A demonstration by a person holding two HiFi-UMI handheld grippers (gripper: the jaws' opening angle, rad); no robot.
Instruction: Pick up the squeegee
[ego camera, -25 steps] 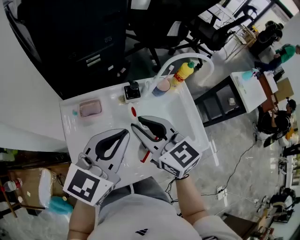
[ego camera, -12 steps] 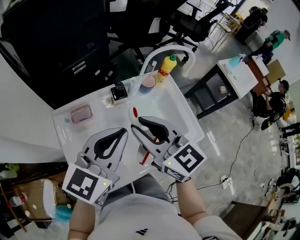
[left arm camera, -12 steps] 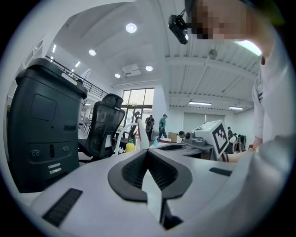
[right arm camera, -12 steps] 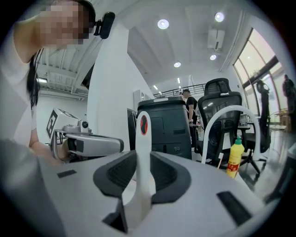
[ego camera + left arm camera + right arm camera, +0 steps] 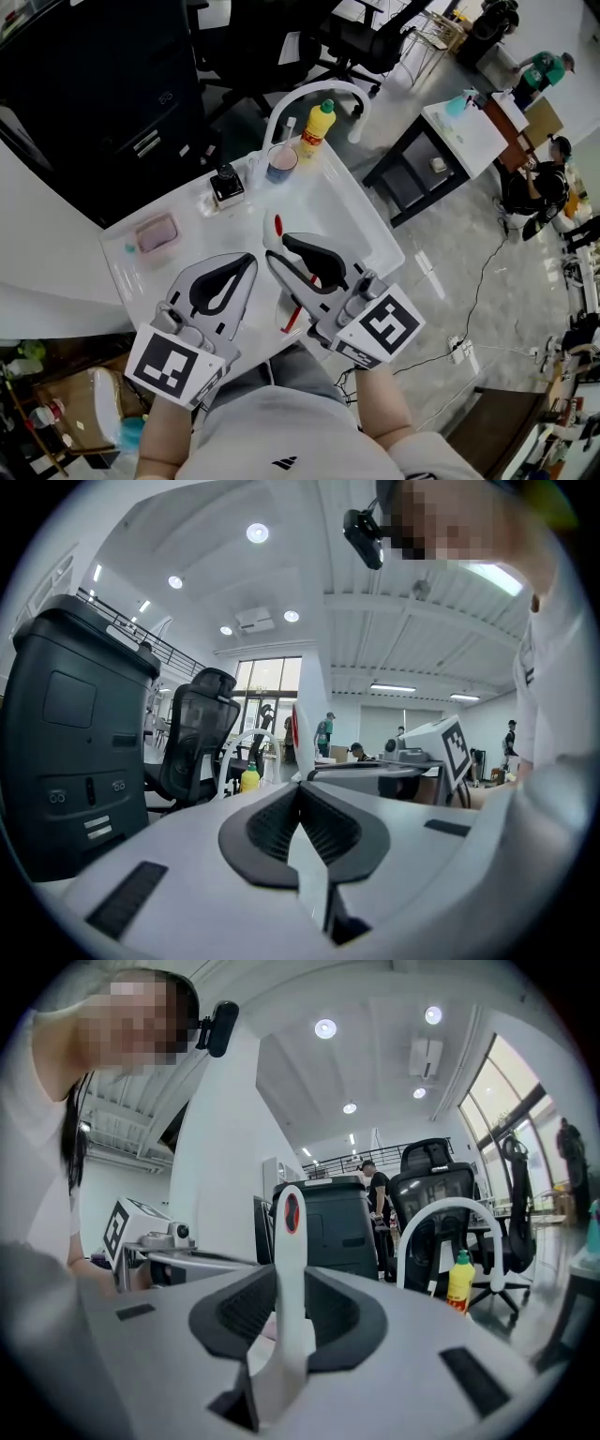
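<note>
The squeegee (image 5: pixel 273 231) has a white handle with a red oval spot near its end, and a red part shows lower down beside the right gripper. My right gripper (image 5: pixel 278 249) is shut on the handle and holds it above the white sink counter (image 5: pixel 361 225). In the right gripper view the handle (image 5: pixel 289 1241) stands upright between the dark pads. My left gripper (image 5: pixel 251 259) hangs beside it on the left, shut with nothing in it; its jaws meet at the tip (image 5: pixel 300 787). From the left gripper view the squeegee (image 5: pixel 301 731) shows just beyond.
At the back of the counter stand a yellow bottle (image 5: pixel 317 127), a cup (image 5: pixel 280 163), a small black holder (image 5: pixel 225 185) and a pink pad (image 5: pixel 155 232). A white arched faucet (image 5: pixel 309 92) rises there. A black cabinet (image 5: pixel 103 84) and office chairs (image 5: pixel 375 37) stand behind; people work at the far right.
The right gripper has lifted a little with the squeegee still in it, and the left has shifted slightly. The counter has slid up and left in the head view.
</note>
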